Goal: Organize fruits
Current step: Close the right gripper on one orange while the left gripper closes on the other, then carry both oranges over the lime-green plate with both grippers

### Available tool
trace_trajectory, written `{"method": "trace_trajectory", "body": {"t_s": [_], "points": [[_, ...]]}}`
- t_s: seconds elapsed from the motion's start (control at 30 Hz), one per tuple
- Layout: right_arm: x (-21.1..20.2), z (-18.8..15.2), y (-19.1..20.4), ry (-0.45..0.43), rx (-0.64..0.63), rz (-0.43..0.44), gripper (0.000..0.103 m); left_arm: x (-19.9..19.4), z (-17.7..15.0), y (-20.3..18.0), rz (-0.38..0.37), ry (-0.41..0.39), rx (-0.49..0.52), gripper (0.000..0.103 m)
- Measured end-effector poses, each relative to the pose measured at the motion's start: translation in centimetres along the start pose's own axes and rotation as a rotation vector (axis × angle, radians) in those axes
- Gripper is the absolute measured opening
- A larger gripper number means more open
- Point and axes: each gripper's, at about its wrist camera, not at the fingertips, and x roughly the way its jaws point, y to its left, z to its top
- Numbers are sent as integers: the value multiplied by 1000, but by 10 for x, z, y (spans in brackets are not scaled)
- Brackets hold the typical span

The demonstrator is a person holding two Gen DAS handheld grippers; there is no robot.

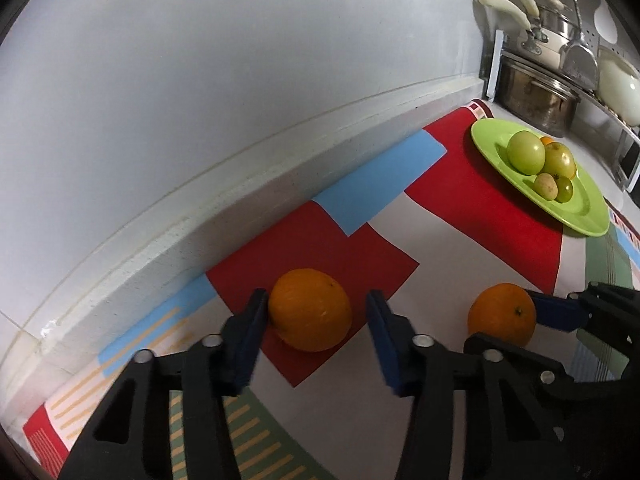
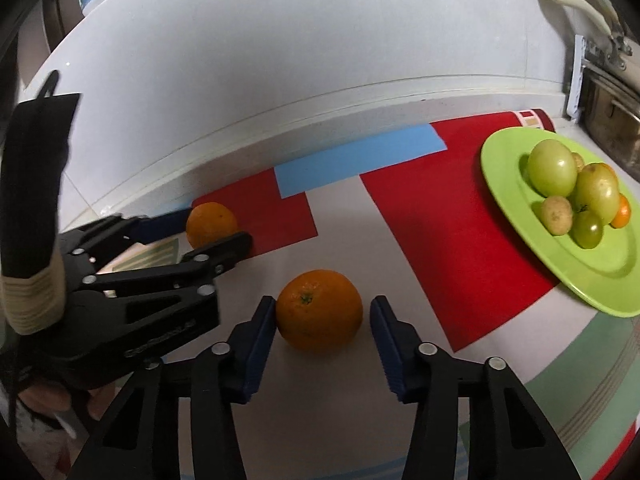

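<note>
Two oranges lie on a patterned mat. My left gripper [image 1: 316, 316] is open around the left orange [image 1: 310, 310]; its left pad touches the fruit, the right pad stands just apart. In the right wrist view the left gripper [image 2: 216, 226] straddles that orange [image 2: 211, 224]. My right gripper [image 2: 322, 316] is open around the right orange [image 2: 319, 309], left pad touching. It also shows in the left wrist view [image 1: 506, 320] around that orange [image 1: 502, 314]. A green plate [image 2: 600, 280] holds several green fruits [image 2: 552, 168] and a small orange one [image 2: 622, 212].
A white wall with a raised ledge [image 1: 240, 184] runs behind the mat [image 1: 460, 240]. Metal pots [image 1: 536, 92] and pans on a rack stand at the far right behind the plate [image 1: 492, 132]. A hand [image 2: 52, 396] holds the left gripper.
</note>
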Motion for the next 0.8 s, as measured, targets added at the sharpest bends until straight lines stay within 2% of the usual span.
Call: {"method": "trace_trajectory", "body": {"t_s": [0.07, 0.3, 0.53, 0.8], "points": [[0, 1, 2, 1, -5, -2, 44, -1, -1, 0, 14, -6, -1, 39], [-10, 1, -1, -15, -1, -11, 43, -17, -11, -1, -9, 8, -33, 39], [-35, -2, 3, -53, -38, -11, 43, -54, -22, -8, -6, -14, -58, 39], [-73, -9, 6, -99, -58, 6, 43, -106, -30, -23, 9, -82, -79, 39]]}}
